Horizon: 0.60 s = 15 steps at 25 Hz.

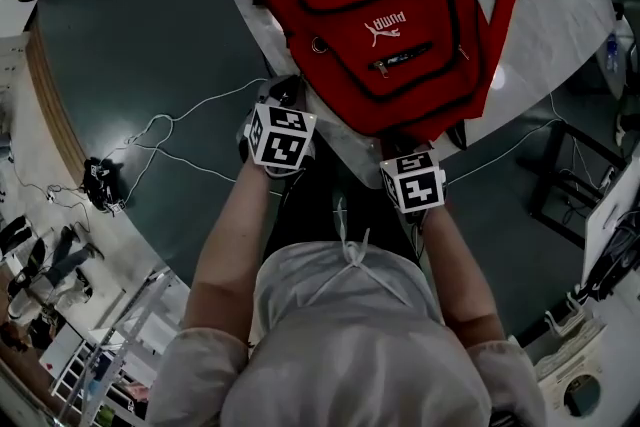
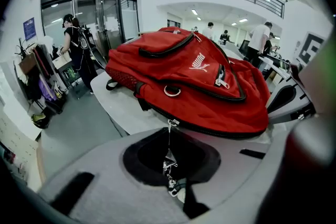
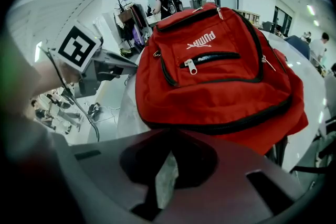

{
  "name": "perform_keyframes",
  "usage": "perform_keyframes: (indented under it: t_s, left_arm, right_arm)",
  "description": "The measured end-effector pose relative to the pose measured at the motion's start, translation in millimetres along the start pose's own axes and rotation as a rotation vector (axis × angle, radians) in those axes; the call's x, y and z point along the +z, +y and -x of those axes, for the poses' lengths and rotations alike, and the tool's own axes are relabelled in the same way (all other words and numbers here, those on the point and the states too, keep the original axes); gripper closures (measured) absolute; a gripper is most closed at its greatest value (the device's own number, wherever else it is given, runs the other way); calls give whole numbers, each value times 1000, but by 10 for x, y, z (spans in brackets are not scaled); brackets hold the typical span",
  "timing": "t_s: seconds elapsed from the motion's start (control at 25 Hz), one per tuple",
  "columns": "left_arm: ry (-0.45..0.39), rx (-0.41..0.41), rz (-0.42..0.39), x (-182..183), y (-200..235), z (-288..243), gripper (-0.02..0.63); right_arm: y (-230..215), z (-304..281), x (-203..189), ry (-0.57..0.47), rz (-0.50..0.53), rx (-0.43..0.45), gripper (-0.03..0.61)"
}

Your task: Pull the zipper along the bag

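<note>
Pinching the zipper pull with the left tool, jaws shut on it, at the near edge of the red bag (flat on the white counter). Right tool at that same edge, jaws together, only a pale sliver between. Both forearms stretched forward, pointing steeply down.

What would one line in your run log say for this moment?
scene: red backpack on white table | left gripper: jaws shut on its zipper pull | right gripper: at backpack's near edge, grip unclear
</note>
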<state>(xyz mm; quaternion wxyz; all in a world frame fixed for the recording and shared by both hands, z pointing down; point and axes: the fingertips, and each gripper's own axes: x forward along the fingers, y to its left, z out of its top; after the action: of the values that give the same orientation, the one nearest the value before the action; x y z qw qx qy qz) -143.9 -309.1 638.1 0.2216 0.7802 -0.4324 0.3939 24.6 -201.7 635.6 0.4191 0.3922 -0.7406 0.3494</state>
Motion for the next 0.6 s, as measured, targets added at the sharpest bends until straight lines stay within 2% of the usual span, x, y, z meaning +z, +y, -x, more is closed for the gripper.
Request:
perform_keyframes:
  t_s: [0.2,0.4,0.6]
  left_arm:
    - [11,26,-53,80,165,-79,589]
    - [2,10,20,142,281,-98,589]
    - [14,43,-27,224,413,-156,589]
  right_arm:
    - [0,3,5,4,15,2,551]
    - [3,-1,15,2,3,12,551]
    - [0,-3,17,4,-20,32,551]
